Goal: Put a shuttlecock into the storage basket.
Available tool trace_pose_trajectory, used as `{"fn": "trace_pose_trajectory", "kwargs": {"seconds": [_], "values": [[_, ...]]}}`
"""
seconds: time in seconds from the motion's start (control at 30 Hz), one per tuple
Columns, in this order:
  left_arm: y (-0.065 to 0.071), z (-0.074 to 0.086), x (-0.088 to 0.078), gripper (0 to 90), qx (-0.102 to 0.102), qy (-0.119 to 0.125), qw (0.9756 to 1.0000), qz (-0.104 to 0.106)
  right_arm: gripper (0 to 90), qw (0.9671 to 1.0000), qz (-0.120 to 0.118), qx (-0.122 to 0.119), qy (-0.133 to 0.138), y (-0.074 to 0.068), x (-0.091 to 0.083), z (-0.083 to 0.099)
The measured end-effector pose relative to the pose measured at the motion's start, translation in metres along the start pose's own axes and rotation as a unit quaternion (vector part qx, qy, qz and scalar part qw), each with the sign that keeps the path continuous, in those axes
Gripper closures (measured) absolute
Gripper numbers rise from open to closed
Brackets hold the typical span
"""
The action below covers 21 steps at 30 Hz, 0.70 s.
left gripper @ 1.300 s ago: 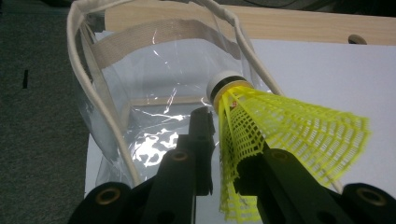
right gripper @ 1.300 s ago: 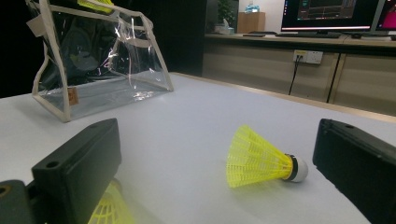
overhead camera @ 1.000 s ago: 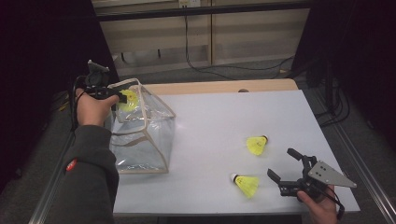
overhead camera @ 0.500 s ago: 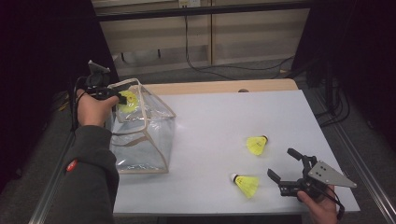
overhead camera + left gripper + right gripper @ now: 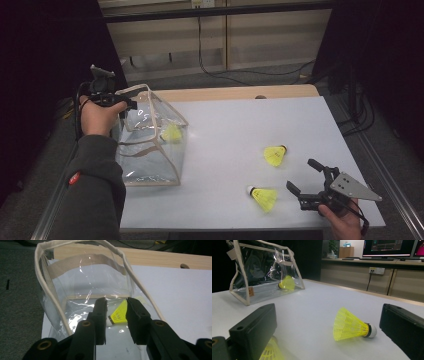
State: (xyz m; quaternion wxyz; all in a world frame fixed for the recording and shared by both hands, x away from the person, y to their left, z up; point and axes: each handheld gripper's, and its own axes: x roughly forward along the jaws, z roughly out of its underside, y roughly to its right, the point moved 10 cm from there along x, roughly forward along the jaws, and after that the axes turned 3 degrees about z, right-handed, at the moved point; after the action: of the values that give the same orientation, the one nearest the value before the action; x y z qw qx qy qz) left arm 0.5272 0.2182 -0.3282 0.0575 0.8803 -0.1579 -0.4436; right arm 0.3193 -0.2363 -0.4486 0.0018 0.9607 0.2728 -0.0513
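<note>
1. A yellow plastic shuttlecock (image 5: pixel 171 133) lies inside the clear plastic bag with beige trim (image 5: pixel 150 165) on the white tabletop (image 5: pixel 235 125).
2. The left tongs (image 5: pixel 117 305), just opened, hang empty above it.
3. The right tongs (image 5: pixel 302 175) stand open beside two more yellow shuttlecocks (image 5: pixel 275 155).

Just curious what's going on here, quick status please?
Left gripper just opened over the clear bag; one yellow shuttlecock inside. Right gripper open beside two loose shuttlecocks. Nothing blocking.
</note>
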Motion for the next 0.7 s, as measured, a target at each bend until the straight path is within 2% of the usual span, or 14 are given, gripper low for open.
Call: {"fn": "trace_pose_trajectory", "kwargs": {"seconds": [0.23,0.5,0.7], "values": [[0.004,0.000,-0.003,65.5,-0.002,0.003,0.9999,0.013,0.8,1.0000,0.000,0.000,0.001,0.000,0.000,0.000],[0.015,-0.001,-0.012,54.8,0.016,-0.004,0.9991,0.039,0.9,1.0000,0.000,-0.002,0.000,0.000,0.000,0.000],[0.019,-0.002,-0.017,46.0,0.028,-0.001,0.9987,0.043,0.9,1.0000,0.001,-0.003,0.000,0.000,0.000,0.000]]}}
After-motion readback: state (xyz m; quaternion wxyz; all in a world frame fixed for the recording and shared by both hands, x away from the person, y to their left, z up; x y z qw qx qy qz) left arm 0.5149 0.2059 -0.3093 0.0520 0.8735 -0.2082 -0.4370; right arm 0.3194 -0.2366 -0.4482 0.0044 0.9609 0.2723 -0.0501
